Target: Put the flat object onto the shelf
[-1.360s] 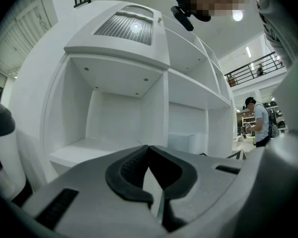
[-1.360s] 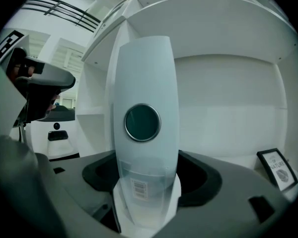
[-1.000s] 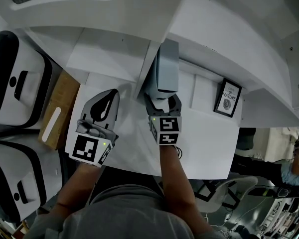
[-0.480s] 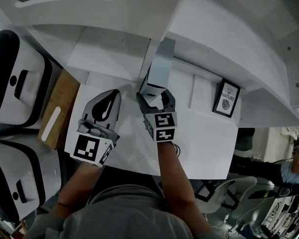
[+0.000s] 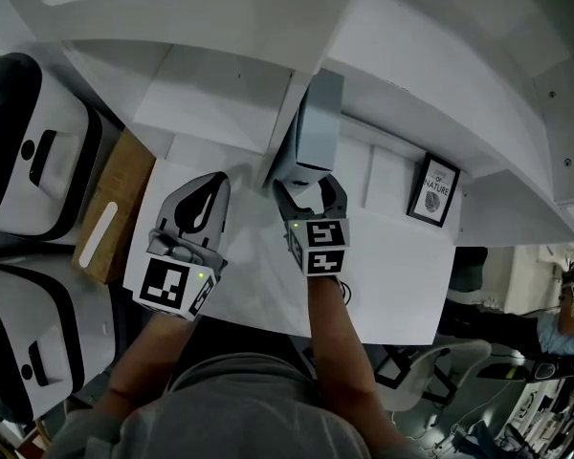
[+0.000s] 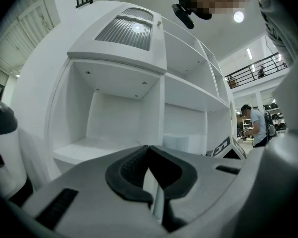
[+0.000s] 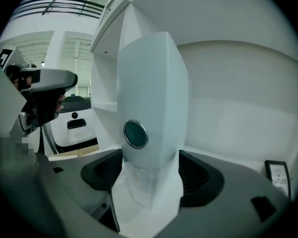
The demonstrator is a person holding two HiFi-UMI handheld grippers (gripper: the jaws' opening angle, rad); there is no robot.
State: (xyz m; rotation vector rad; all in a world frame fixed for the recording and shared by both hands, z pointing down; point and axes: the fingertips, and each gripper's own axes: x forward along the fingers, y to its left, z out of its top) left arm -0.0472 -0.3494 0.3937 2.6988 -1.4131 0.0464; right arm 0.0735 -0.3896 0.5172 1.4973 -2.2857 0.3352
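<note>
The right tongs (image 5: 309, 191) are clamped on the lower end of the flat pale-grey object (image 5: 318, 132), a thin slab with a round dark disc on its face (image 7: 135, 134). The slab stands on edge and reaches into the right-hand compartment of the white shelf unit (image 5: 220, 94), at that compartment's left end, just beside the upright divider (image 5: 289, 113). Whether its far edge already touches the shelf board cannot be told.

The left tongs (image 5: 199, 204) are pressed together on nothing and hang over the shelf's lower board, in front of the left compartment, apart from the work.

The step in hand looks like seating the object. To do it well:
- Keep the slab parallel to the divider so that it does not scrape or jam against it.
- Bring it down until the board takes its weight.
- Part the right tongs only once it bears on something, since a thin slab on edge will likely tip; leaning it on the divider would steady it.
- Draw back straight, clear of the small black-framed picture (image 5: 433, 189) near the compartment's right end.
</note>
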